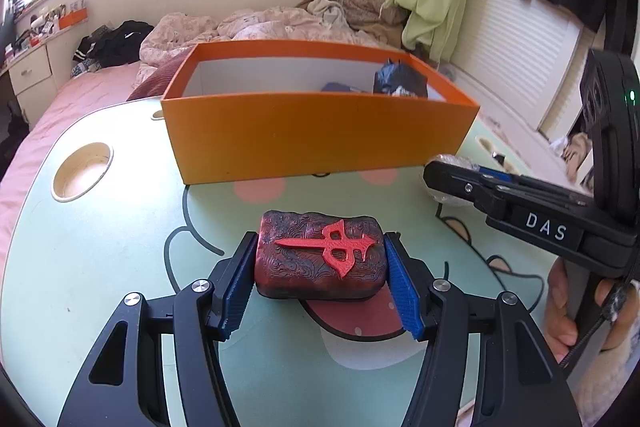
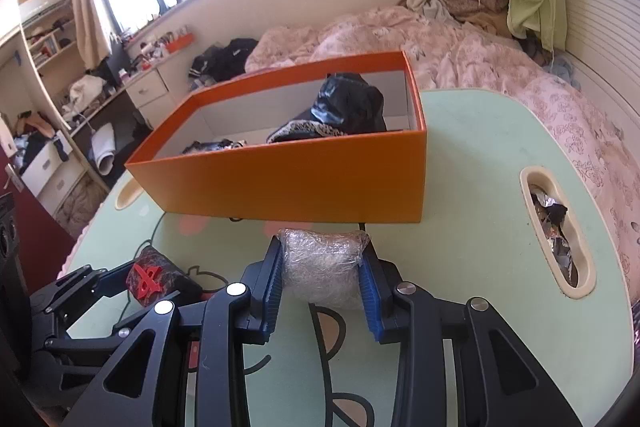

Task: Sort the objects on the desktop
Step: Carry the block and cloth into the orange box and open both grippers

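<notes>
Red-marked block point(image 1: 320, 259), near edge of the desk point(image 1: 120, 247): your left gripper point(image 1: 320, 279) pinches its ends | clear-wrapped bundle point(image 2: 324, 267), before orange box point(image 2: 300, 183): your right gripper point(image 2: 322, 283) clamps it | risk: slick wrap slipping during lift, bundle dropping short.

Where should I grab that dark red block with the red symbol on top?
Grip the dark red block across its two short ends, coming from the near side. It lies flat, long side crosswise; the left hand-held gripper already brackets those ends.
</notes>
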The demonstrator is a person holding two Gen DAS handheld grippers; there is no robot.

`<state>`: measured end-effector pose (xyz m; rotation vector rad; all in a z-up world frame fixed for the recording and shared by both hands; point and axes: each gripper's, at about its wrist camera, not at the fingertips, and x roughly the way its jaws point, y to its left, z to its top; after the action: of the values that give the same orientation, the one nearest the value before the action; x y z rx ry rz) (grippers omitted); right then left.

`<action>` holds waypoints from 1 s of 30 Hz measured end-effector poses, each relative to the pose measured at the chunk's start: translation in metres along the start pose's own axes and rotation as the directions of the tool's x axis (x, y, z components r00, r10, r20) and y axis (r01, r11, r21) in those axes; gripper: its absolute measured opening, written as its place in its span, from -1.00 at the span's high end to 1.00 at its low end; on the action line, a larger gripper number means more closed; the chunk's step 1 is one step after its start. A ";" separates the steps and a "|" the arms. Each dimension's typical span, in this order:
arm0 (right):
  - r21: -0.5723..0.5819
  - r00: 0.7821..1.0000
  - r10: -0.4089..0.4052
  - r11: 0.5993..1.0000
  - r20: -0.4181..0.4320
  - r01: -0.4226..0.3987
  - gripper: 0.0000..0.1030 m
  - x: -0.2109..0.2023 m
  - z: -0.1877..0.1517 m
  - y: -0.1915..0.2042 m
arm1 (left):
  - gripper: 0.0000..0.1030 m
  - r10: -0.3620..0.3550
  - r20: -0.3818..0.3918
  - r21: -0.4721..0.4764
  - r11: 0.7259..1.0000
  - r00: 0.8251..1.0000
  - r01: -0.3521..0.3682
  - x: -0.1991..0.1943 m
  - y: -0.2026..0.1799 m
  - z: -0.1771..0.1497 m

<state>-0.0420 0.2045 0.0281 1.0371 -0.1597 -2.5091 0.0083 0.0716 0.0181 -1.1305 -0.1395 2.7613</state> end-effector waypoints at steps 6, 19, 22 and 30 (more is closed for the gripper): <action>0.003 0.995 -0.003 1.000 0.096 0.003 0.35 -0.016 0.004 0.002 | -0.19 -0.005 0.046 -0.009 1.000 0.999 0.006 -0.015 0.003 0.009; 0.030 0.981 -0.016 0.999 0.192 0.010 0.35 -0.020 0.066 0.018 | -0.19 -0.062 0.089 -0.066 0.996 0.994 0.068 -0.013 0.008 0.081; 0.031 0.978 -0.033 0.999 0.208 0.027 0.35 -0.013 0.081 0.020 | -0.19 -0.027 0.099 -0.076 0.997 0.995 0.035 -0.006 0.013 0.093; 0.060 0.982 -0.096 0.994 0.162 0.087 0.30 0.027 0.101 0.015 | -0.20 0.098 0.088 -0.087 0.992 0.991 -0.090 0.030 0.020 0.119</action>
<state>-0.1251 0.1743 0.0868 0.8740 -0.2330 -2.6875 -0.0982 0.0536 0.0793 -1.0548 -0.2191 2.9178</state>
